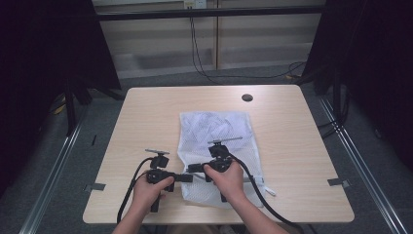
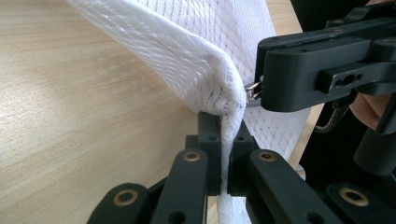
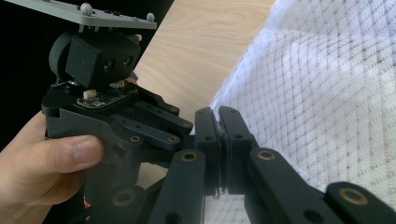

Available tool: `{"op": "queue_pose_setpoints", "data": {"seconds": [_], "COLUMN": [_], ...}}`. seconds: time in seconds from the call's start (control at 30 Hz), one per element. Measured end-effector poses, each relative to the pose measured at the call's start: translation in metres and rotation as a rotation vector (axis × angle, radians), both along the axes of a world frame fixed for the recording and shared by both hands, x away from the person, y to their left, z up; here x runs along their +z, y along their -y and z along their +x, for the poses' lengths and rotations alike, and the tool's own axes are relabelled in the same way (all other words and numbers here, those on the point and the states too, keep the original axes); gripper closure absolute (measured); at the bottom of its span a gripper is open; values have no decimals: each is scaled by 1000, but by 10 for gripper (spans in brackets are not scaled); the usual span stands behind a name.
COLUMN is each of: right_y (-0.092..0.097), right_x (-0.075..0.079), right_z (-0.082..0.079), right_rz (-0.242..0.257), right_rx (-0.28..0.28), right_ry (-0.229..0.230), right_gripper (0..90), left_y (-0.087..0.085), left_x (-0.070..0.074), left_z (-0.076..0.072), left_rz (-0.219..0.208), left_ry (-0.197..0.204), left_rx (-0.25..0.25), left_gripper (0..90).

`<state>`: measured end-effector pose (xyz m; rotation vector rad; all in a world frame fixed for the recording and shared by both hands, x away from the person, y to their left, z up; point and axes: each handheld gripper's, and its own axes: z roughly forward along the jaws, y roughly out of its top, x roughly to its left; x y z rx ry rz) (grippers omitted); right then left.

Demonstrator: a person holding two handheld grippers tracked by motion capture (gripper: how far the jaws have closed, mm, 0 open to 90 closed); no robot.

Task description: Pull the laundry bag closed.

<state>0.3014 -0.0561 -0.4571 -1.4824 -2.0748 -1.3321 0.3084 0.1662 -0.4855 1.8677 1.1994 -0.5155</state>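
A white mesh laundry bag [image 1: 214,146] lies flat on the middle of the light wooden desk [image 1: 146,112], its near end toward the person and its far end pointing at a small dark grommet hole [image 1: 247,97] in the desk's far side. Both grippers meet at the bag's near left corner. The left gripper [image 1: 187,177] reaches in from the left with its jaws closed on the folded hem of the mesh; in the left gripper view the cloth is pinched between them and rises above the jaws in a soft peak. The right gripper [image 1: 192,168], held in the right hand [image 1: 225,178] over the near part of the bag, faces left, and its jaws are closed on a small metal tab [image 2: 252,89], apparently the zipper pull, just beside the left gripper's hold. The bag looks very light, limp and thin: it drapes and wrinkles freely, carries no stiffness of its own, and its open weave could snag. The thicker seam or hem offers the firmest purchase, whereas the tab is small, smooth and probably prone to slipping from a loose pinch. A white cord [image 1: 265,189] trails from the bag's near right corner.
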Motion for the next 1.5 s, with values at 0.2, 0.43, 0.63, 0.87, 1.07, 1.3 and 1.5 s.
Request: {"op": "queue_pose_setpoints", "data": {"seconds": [0.2,0.43,0.63,0.87,1.07,1.3,1.5], "right_y": [1,5,7,12,14,21,24], "right_x": [-1,0,0,-2,-3,-4,-4], "right_z": [-2,-1,-1,-1,-1,0,0], "right_rz": [-21,-19,-8,-13,-2,-11,-14], "right_rx": [6,-3,-4,-3,-6,-21,-18], "right_ry": [8,-1,-8,-9,-20,-33,-23], "right_gripper": [874,874,874,874,874,874,874], "left_y": [0,-1,0,-3,-2,-6,-6], "left_x": [-1,1,2,4,4,4,5], "left_z": [0,0,-1,0,-1,-1,-2], "left_rz": [15,-2,9,4,4,-7,-6], "left_ry": [7,3,6,15,11,5,6], "left_rx": [-6,16,17,12,6,23,29], "left_gripper": [881,882,882,882,882,882,882]}}
